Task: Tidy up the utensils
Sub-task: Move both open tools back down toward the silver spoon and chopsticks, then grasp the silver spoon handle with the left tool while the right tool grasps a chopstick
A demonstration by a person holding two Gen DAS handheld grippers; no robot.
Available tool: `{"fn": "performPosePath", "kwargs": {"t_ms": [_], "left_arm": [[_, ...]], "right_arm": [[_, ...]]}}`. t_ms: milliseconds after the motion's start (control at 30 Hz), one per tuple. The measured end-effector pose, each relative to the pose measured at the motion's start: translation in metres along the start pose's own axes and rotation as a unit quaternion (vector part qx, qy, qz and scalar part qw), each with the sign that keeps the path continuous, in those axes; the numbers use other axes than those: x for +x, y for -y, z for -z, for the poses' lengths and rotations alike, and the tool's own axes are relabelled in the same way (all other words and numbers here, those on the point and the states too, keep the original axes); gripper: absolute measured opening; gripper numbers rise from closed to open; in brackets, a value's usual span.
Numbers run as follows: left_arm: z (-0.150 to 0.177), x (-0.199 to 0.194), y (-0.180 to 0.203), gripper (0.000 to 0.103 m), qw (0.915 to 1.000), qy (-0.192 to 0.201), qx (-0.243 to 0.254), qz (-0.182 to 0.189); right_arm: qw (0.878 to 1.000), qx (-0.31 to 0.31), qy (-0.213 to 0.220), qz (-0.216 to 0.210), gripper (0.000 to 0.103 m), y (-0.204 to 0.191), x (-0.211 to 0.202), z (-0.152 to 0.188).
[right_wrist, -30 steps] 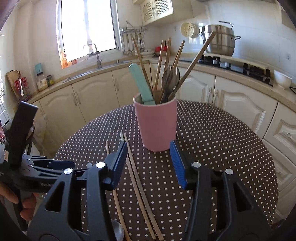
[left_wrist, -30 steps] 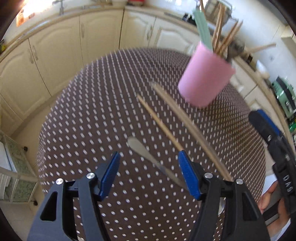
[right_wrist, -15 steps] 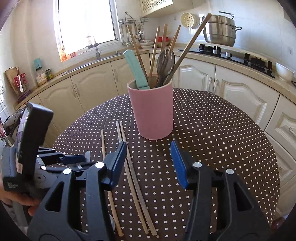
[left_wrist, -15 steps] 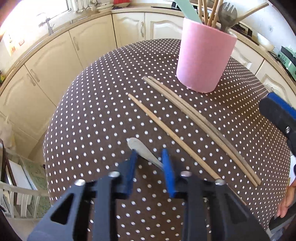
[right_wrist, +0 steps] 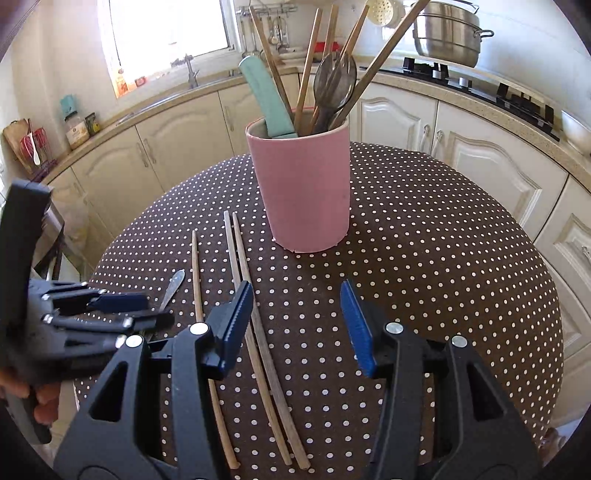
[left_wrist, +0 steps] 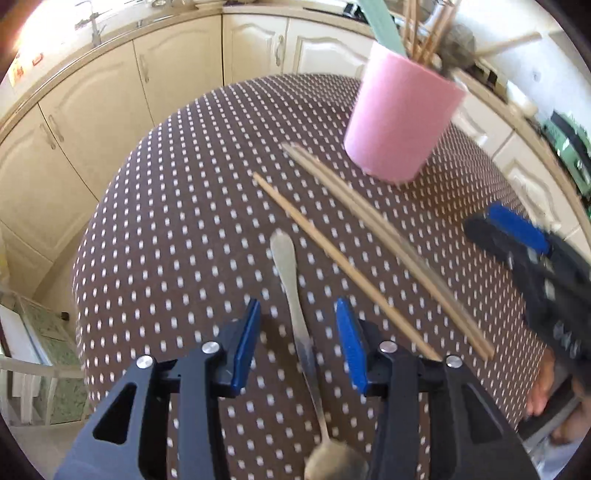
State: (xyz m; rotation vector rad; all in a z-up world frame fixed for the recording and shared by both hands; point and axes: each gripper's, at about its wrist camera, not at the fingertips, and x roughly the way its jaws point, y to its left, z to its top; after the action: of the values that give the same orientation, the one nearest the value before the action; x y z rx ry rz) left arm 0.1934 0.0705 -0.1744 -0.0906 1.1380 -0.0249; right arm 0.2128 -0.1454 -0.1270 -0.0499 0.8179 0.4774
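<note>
A metal spoon [left_wrist: 295,317] lies flat on the dotted table, handle pointing away, bowl near the bottom edge. My left gripper [left_wrist: 297,341] is open and straddles its handle without touching it. In the right wrist view the left gripper [right_wrist: 122,306] shows at the left over the spoon's handle tip [right_wrist: 174,286]. A pink cup [right_wrist: 301,188] holds a teal knife, chopsticks and spoons; it also shows in the left wrist view [left_wrist: 400,118]. Three loose chopsticks [right_wrist: 255,332] lie beside the cup. My right gripper [right_wrist: 297,326] is open and empty above the table.
The round table with a brown dotted cloth [right_wrist: 424,266] is ringed by cream kitchen cabinets [right_wrist: 406,122]. A steel pot [right_wrist: 447,33] stands on the stove at the back right. The table edge drops off left in the left wrist view [left_wrist: 85,258].
My left gripper narrowed half a second ago, then opened again, and now straddles the spoon's handle. The right gripper moved slightly closer to the cup.
</note>
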Motion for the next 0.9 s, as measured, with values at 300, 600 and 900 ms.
{"fn": "performPosePath", "kwargs": {"t_ms": [300,600,900], "left_arm": [[0.028,-0.003,0.015,0.008,0.9991,0.025,0.03,-0.017],[0.001,-0.001,-0.026,0.008,0.9979,0.061,-0.018,0.007],[0.002,-0.009,-0.035,0.008,0.9962,0.077,-0.04,0.013]], "right_arm": [[0.997,-0.035,-0.063,-0.008,0.049,-0.008,0.025,-0.007],[0.991,-0.08,-0.104,0.01,0.034,-0.024,0.05,-0.003],[0.982,-0.119,-0.148,0.01,0.027,-0.041,0.065,-0.023]]}}
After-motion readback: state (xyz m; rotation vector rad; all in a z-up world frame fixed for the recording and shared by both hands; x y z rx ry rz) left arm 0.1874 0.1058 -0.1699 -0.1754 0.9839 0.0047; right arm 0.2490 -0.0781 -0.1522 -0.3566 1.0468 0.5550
